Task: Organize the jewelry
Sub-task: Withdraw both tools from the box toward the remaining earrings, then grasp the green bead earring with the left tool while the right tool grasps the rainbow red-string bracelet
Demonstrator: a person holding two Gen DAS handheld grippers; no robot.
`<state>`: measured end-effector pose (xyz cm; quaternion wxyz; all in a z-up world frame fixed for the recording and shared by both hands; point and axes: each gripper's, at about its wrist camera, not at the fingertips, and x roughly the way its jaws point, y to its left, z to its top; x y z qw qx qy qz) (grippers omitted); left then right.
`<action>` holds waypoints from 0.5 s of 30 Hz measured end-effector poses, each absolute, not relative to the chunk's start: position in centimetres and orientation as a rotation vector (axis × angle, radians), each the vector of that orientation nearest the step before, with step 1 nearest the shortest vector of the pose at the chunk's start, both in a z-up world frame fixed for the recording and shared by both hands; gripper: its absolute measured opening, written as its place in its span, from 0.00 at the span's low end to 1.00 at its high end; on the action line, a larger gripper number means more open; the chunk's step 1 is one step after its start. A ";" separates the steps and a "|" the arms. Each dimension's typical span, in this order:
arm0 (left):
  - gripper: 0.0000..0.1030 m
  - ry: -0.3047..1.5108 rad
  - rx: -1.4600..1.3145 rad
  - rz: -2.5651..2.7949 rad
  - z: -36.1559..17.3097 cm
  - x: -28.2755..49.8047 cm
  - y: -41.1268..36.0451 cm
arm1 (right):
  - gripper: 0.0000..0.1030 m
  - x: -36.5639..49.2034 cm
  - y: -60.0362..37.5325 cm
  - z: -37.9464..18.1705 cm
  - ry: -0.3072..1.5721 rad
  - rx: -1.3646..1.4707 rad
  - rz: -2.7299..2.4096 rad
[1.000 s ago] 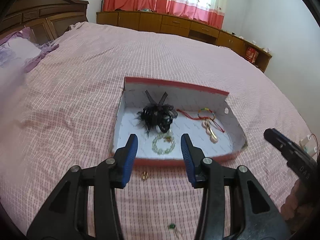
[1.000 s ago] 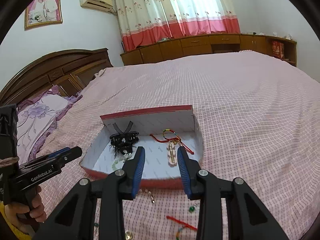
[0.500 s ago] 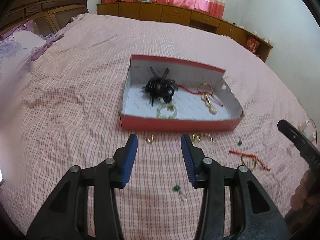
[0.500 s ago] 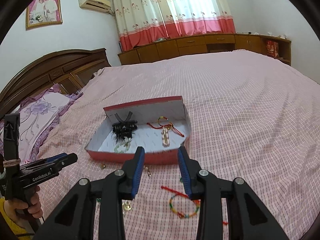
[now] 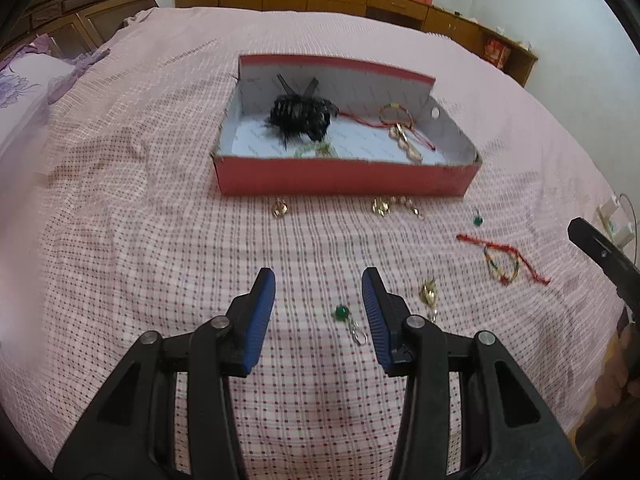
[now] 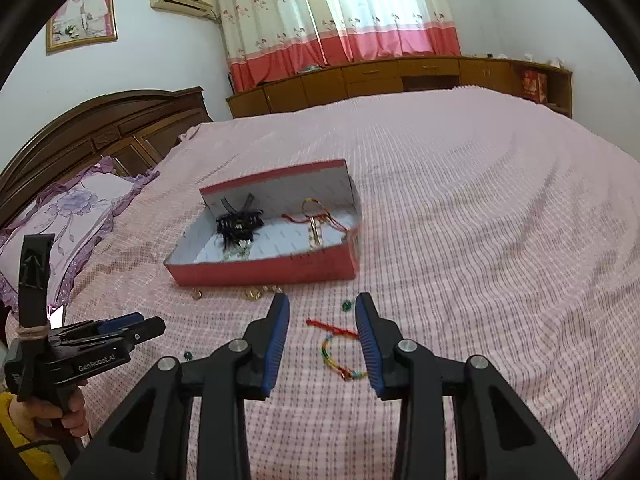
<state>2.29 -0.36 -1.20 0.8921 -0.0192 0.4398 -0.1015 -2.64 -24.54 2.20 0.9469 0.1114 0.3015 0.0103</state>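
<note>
Pink checked bedspread [image 5: 120, 240], shallow red cardboard box [image 5: 344, 178] in the middle.
Loose green bead earring [image 5: 342, 312] lying between spread, empty left gripper [image 5: 319, 292]; right gripper [image 6: 322, 316] likewise spread over multicoloured braided bracelet [image 6: 340, 356].

The words "GenRobot.AI" stand in white letters on the black side of the left gripper [image 6: 132, 326], at about 8 o'clock in the right wrist view. The box [image 5: 344, 178] has small marks on its floor, but they are too blurry to read.
</note>
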 end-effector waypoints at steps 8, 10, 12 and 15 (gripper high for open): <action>0.35 0.976 -0.043 -0.245 -3.5 2.2 -1.4 | 0.36 -3.2 -25.5 0.1 0.665 0.241 -0.002; 0.34 0.989 -0.040 -0.245 -4.0 2.2 -1.5 | 0.36 -3.3 -25.7 -0.4 0.678 0.248 -0.006; 0.33 0.992 -0.025 -0.243 -4.4 2.2 -1.7 | 0.36 -3.3 -25.9 -0.9 0.689 0.256 -0.010; 0.30 0.992 -0.004 -0.227 -4.9 2.3 -2.0 | 0.36 -3.4 -26.0 -1.5 0.700 0.263 -0.015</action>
